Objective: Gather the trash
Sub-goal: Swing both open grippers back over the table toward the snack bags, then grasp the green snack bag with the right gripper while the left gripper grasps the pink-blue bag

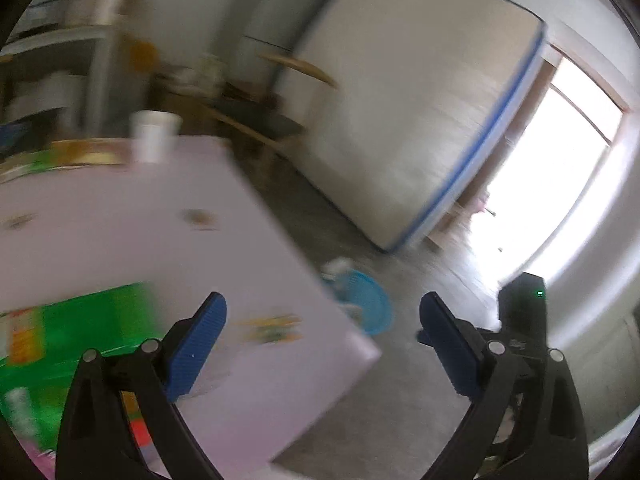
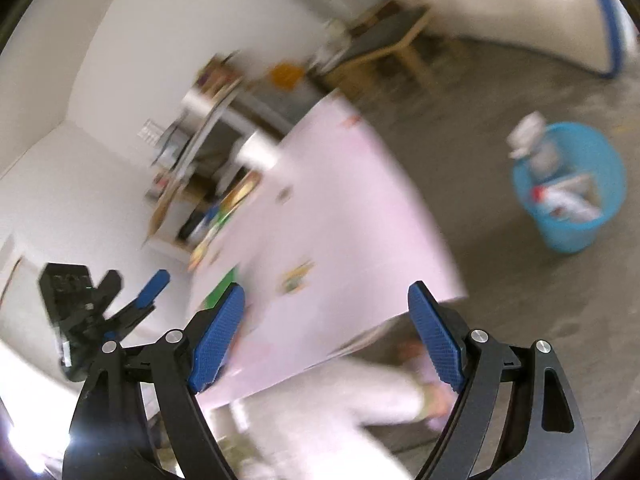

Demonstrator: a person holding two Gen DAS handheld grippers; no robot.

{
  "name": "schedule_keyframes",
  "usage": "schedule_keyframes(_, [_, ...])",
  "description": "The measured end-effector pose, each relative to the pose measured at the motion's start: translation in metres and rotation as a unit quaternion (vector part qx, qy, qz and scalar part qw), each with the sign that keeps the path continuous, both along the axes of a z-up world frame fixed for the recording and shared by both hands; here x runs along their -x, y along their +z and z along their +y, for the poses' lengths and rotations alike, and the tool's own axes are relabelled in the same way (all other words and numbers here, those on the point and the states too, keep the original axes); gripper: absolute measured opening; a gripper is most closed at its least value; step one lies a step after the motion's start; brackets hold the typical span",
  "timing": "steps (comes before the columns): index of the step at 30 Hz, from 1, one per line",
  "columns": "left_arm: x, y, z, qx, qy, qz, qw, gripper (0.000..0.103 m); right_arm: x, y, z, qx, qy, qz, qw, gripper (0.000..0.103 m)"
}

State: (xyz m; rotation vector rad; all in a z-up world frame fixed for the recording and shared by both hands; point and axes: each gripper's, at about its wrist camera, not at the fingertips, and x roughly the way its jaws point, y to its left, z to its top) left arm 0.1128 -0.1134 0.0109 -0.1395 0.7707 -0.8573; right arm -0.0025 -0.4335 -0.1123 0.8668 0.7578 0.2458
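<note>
Both views are blurred by motion. My left gripper (image 1: 323, 300) is open with nothing between its blue pads, above the near corner of the pink table (image 1: 180, 260). My right gripper (image 2: 327, 288) is also open and empty, over the table's near edge (image 2: 340, 220). A blue trash bin (image 2: 572, 192) stands on the floor past the table, with a white bag and wrappers inside; it also shows partly behind the table corner (image 1: 372, 300). A white paper cup (image 1: 154, 136), a green package (image 1: 80, 320) and small wrappers (image 1: 272, 328) lie on the table.
A large mattress (image 1: 420, 100) leans on the far wall, with a wooden chair (image 1: 272, 128) beside it. A cluttered shelf (image 1: 60, 60) stands behind the table. A person's leg in white trousers (image 2: 340, 400) is below the table edge. The concrete floor (image 2: 500, 300) surrounds the bin.
</note>
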Motion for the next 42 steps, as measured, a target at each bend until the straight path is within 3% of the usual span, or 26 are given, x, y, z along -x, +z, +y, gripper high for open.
schedule_keyframes(3, [0.004, -0.007, 0.062, -0.012, 0.069, -0.001, 0.9976, 0.095, -0.039, 0.005, 0.047, -0.004, 0.071, 0.005, 0.997, 0.080])
schedule_keyframes(5, [0.010, -0.018, 0.106, -0.006, 0.110, 0.022, 0.9937, 0.095, -0.067, 0.014, 0.080, 0.015, 0.117, 0.008, 0.993, 0.080])
schedule_keyframes(9, [0.038, -0.045, 0.153, -0.019, 0.128, 0.053, 0.9902, 0.091, -0.136, 0.031, 0.142, 0.063, 0.214, 0.004, 0.975, 0.080])
schedule_keyframes(11, [0.052, -0.058, 0.159, -0.033, 0.119, 0.063, 0.9904, 0.089, -0.170, 0.038, 0.172, 0.084, 0.263, -0.001, 0.961, 0.080])
schedule_keyframes(14, [0.068, -0.075, 0.157, -0.037, 0.092, 0.086, 0.9914, 0.081, -0.220, 0.041, 0.232, 0.144, 0.347, 0.003, 0.927, 0.080])
schedule_keyframes(18, [0.079, -0.097, 0.144, -0.003, 0.026, 0.138, 0.9901, 0.076, -0.256, 0.023, 0.299, 0.216, 0.417, 0.014, 0.883, 0.075])
schedule_keyframes(21, [0.071, -0.116, 0.134, 0.003, 0.022, 0.165, 0.9860, 0.070, -0.266, 0.001, 0.317, 0.227, 0.443, 0.040, 0.867, 0.069])
schedule_keyframes(23, [0.056, -0.128, 0.133, 0.000, 0.039, 0.184, 0.9822, 0.065, -0.265, -0.010, 0.314, 0.222, 0.440, 0.061, 0.868, 0.056])
schedule_keyframes(24, [0.049, -0.133, 0.138, 0.009, 0.051, 0.190, 0.9803, 0.062, -0.262, -0.013, 0.306, 0.212, 0.432, 0.069, 0.874, 0.055])
schedule_keyframes(26, [0.033, -0.136, 0.153, 0.045, 0.076, 0.205, 0.9747, 0.062, -0.249, -0.016, 0.282, 0.199, 0.403, 0.079, 0.890, 0.054])
schedule_keyframes(32, [-0.005, -0.137, 0.183, 0.049, 0.135, 0.177, 0.9736, 0.062, -0.182, -0.030, 0.202, 0.126, 0.314, 0.113, 0.934, 0.052])
schedule_keyframes(37, [-0.028, -0.139, 0.194, 0.073, 0.161, 0.181, 0.9675, 0.062, -0.132, -0.040, 0.173, 0.043, 0.276, 0.130, 0.951, 0.052])
schedule_keyframes(42, [-0.025, -0.141, 0.198, 0.084, 0.164, 0.209, 0.9604, 0.062, -0.141, -0.042, 0.141, -0.005, 0.204, 0.122, 0.971, 0.052])
